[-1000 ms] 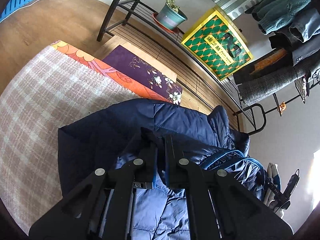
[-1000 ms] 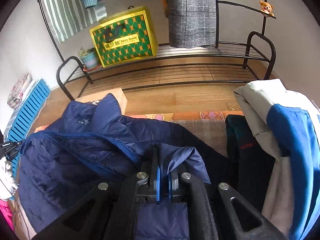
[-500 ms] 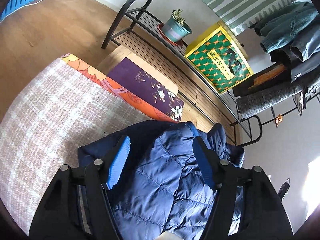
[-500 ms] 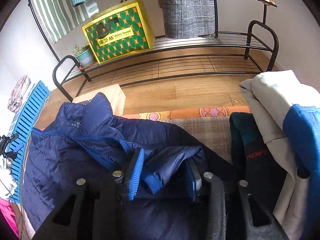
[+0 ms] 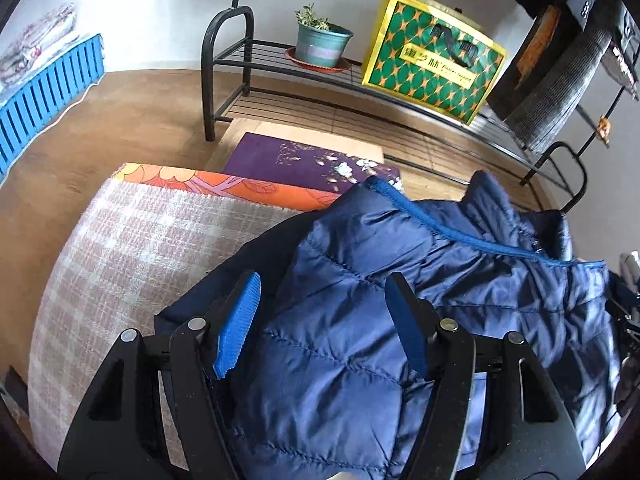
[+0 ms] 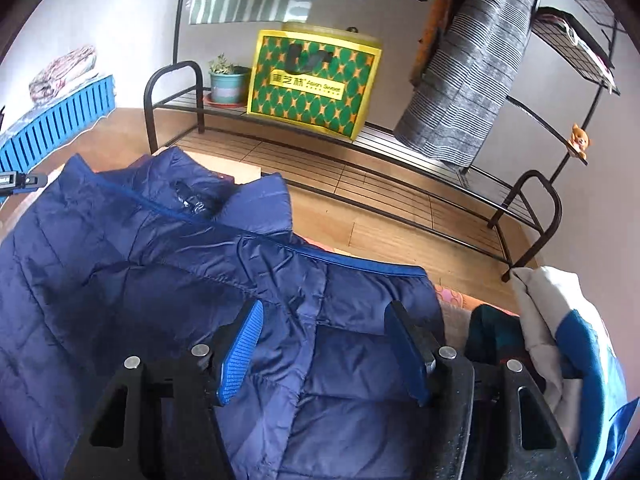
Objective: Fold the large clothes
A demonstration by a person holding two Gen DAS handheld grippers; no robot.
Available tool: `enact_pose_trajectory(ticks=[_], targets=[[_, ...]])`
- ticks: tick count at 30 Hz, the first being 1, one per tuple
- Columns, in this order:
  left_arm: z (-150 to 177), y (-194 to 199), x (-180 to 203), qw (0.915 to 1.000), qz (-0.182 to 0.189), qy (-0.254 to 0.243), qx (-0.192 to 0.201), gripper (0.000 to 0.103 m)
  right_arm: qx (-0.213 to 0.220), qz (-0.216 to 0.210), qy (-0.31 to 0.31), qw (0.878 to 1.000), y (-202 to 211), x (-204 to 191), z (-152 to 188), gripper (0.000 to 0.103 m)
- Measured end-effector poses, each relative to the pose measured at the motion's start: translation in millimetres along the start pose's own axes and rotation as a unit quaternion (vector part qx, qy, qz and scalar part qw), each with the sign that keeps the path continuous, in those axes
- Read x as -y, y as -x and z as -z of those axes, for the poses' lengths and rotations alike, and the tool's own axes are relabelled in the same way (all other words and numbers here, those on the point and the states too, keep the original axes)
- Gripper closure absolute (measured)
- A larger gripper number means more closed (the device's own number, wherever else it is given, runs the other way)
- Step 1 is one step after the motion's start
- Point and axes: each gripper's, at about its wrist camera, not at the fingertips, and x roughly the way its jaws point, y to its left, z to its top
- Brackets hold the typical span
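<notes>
Both views looked forward and down along my jaws from close above the navy jacket (image 5: pixel 360 352), which filled the lower part of each. My left gripper (image 5: pixel 324 320) faced across the jacket's left side toward the checked blanket (image 5: pixel 132 248); my right gripper (image 6: pixel 324 344) faced its right side, beside a pile of clothes (image 6: pixel 560 320). The two views shared the jacket's collar, the black metal rack (image 6: pixel 360 176), the potted plant (image 5: pixel 322 40) and the yellow-green bag (image 6: pixel 312 84).
</notes>
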Motion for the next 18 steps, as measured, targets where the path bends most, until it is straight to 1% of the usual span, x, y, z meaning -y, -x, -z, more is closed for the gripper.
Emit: enact_pose_trajectory(ticks=[3, 4, 6, 7, 9, 10, 11, 12, 13, 14, 16, 18], targets=[[6, -21, -4, 0.9996, -0.024, -0.001, -0.016, 0.037, -0.042, 0.007, 0.004, 0.999, -29, -9, 5, 0.039], [8, -26, -6, 0.9994, -0.032, 0.000, -0.017, 0.037, -0.049, 0.009, -0.001, 0.999, -36, -9, 7, 0.039], [12, -33, -8, 0.9993, -0.036, 0.000, -0.012, 0.036, -0.052, 0.009, -0.023, 0.998, -44, -4, 12, 0.037], [12, -34, -8, 0.9993, -0.036, -0.001, -0.012, 0.035, -0.051, 0.009, -0.034, 0.998, -46, -1, 14, 0.034], [10, -34, -7, 0.9991, -0.040, -0.007, -0.012, 0.036, -0.057, 0.010, -0.040, 0.998, -49, 0, 15, 0.032], [9, -31, -5, 0.9987, -0.048, -0.014, -0.011, 0.036, -0.059, 0.016, -0.036, 0.998, -46, 0, 14, 0.032], [8, -26, -2, 0.9980, -0.059, -0.021, -0.006, 0.036, -0.058, 0.023, -0.033, 0.998, -41, 0, 14, 0.036], [8, -15, 2, 0.9976, -0.062, -0.029, 0.006, 0.036, -0.055, 0.024, -0.034, 0.998, -33, 0, 14, 0.039], [9, -2, 7, 0.9977, -0.053, -0.037, 0.018, 0.036, -0.048, 0.019, -0.037, 0.998, -23, 1, 15, 0.043], [10, 11, 13, 0.9979, -0.041, -0.042, 0.025, 0.036, -0.036, 0.010, -0.044, 0.998, -12, 3, 17, 0.045], [18, 39, 30, 0.9977, -0.004, -0.058, 0.035, 0.036, 0.000, -0.014, -0.059, 0.998, 24, 6, 25, 0.043], [33, 68, 54, 0.9950, 0.032, -0.085, 0.043, 0.036, 0.038, -0.032, -0.065, 0.997, 62, 6, 38, 0.043]])
